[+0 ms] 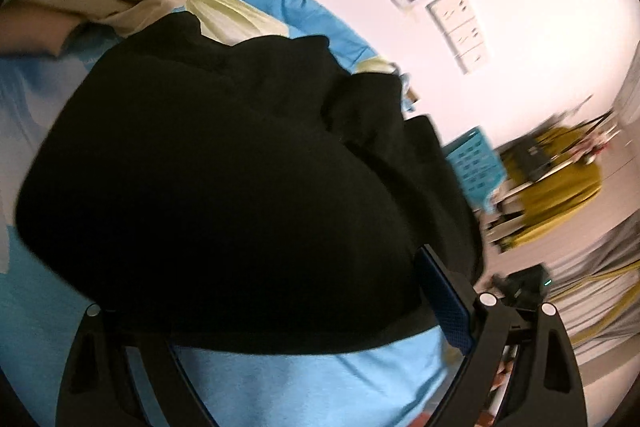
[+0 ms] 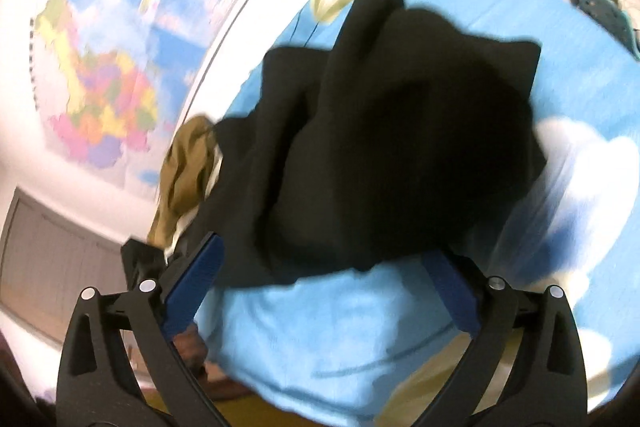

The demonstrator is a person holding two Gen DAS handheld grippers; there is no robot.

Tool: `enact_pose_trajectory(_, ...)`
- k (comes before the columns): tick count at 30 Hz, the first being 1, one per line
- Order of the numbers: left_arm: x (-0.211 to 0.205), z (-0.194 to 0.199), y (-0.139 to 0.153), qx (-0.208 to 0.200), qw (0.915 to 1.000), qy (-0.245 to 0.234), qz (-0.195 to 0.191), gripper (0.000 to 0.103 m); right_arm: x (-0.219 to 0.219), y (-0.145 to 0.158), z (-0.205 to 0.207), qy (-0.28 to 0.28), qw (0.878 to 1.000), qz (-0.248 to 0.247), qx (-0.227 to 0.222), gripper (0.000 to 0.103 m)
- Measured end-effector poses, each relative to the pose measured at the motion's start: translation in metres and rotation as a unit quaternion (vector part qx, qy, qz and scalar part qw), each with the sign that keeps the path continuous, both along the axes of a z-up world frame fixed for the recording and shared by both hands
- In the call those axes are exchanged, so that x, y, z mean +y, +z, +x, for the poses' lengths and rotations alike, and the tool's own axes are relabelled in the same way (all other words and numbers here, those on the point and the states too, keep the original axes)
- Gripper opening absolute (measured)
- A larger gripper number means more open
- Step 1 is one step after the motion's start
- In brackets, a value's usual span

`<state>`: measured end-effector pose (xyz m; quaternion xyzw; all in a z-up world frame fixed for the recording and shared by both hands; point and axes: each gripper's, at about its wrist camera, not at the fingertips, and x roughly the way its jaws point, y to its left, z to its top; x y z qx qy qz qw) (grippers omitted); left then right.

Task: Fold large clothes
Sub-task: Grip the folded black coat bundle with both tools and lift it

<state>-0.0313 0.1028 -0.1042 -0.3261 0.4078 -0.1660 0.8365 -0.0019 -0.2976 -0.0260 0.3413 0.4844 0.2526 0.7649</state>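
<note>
Both our wide-open grippers, left gripper [image 1: 280,315] and right gripper [image 2: 324,291], hold nothing, waiting beside the lumpy black cloth garment [image 2: 400,155] to fold it.

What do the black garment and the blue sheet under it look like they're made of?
Black garment: thick, matte knit, probably fleece or sweatshirt cotton; it bunches in soft, rounded folds with no sheen. Blue sheet: thin, smooth woven cloth, likely cotton; motion blur hides the weave.

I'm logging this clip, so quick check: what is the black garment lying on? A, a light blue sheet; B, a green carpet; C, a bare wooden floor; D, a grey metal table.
A: in both wrist views the black garment is heaped on a light blue sheet, which shows all around its edges, between the open fingers of the right gripper.
</note>
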Motion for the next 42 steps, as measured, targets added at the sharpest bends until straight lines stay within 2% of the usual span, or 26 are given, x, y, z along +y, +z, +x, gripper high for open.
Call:
enact_pose_trajectory(7,-0.014,0.014,0.003,0.018,0.9984,0.006,0.054,0.095,0.017,-0.001,0.023,-0.062,0.996,-0.060,-0.021,0.098)
enact_pose_trajectory(12,-0.025,0.019,0.004,0.019,0.9960,0.008,0.087,0.096,0.023,-0.002,0.029,-0.079,0.991,-0.097,-0.037,0.099)
enact_pose_trajectory(20,-0.023,0.020,0.005,0.019,0.9958,0.004,0.090,0.096,0.028,0.001,0.038,-0.064,0.990,-0.113,-0.049,0.098)
enact_pose_trajectory(24,-0.021,0.023,0.005,0.022,0.9961,0.002,0.085,0.096,0.030,0.001,0.039,-0.057,0.989,-0.126,-0.055,0.090)
enact_pose_trajectory(27,-0.018,0.022,0.005,0.024,0.9968,0.007,0.076,0.096,0.030,0.001,0.040,-0.054,0.988,-0.135,-0.058,0.078)
enact_pose_trajectory(29,-0.016,0.022,0.005,0.027,0.9974,0.022,0.063,0.096,0.029,0.000,0.040,-0.049,0.988,-0.133,-0.059,0.078)
enact_pose_trajectory(30,-0.015,0.023,0.005,0.028,0.9975,0.025,0.060,0.096,0.029,-0.001,0.042,-0.046,0.989,-0.130,-0.060,0.082)
enact_pose_trajectory(31,-0.014,0.023,0.005,0.029,0.9976,0.029,0.055,0.096,0.028,-0.002,0.043,-0.038,0.991,-0.115,-0.061,0.095)
enact_pose_trajectory(32,-0.013,0.024,0.004,0.030,0.9978,0.035,0.047,0.096,0.028,-0.003,0.045,-0.032,0.993,-0.097,-0.063,0.098)
enact_pose_trajectory(34,-0.012,0.025,0.004,0.030,0.9980,0.040,0.039,0.096,0.034,-0.002,0.047,-0.029,0.991,-0.111,-0.065,0.097)
enact_pose_trajectory(35,-0.011,0.028,0.004,0.032,0.9981,0.038,0.037,0.096,0.039,0.000,0.047,-0.023,0.989,-0.129,-0.069,0.094)
enact_pose_trajectory(36,-0.011,0.028,0.004,0.033,0.9981,0.038,0.035,0.096,0.042,0.000,0.047,-0.023,0.986,-0.145,-0.073,0.087)
enact_pose_trajectory(37,-0.010,0.030,0.004,0.036,0.9981,0.039,0.031,0.095,0.041,0.000,0.047,-0.021,0.987,-0.143,-0.073,0.068)
enact_pose_trajectory(39,-0.009,0.030,0.006,0.041,0.9969,0.048,0.046,0.075,0.035,-0.005,0.050,-0.008,0.994,-0.095,-0.058,0.040)
enact_pose_trajectory(40,-0.009,0.029,0.008,0.038,0.9967,0.047,0.054,0.065,0.033,-0.004,0.049,-0.001,0.995,-0.083,-0.058,0.040)
enact_pose_trajectory(41,-0.008,0.027,0.011,0.033,0.9968,0.045,0.057,0.060,0.034,-0.001,0.048,0.003,0.994,-0.090,-0.066,0.040)
enact_pose_trajectory(42,-0.007,0.026,0.012,0.029,0.9970,0.042,0.058,0.060,0.035,0.000,0.048,0.007,0.993,-0.093,-0.068,0.042)
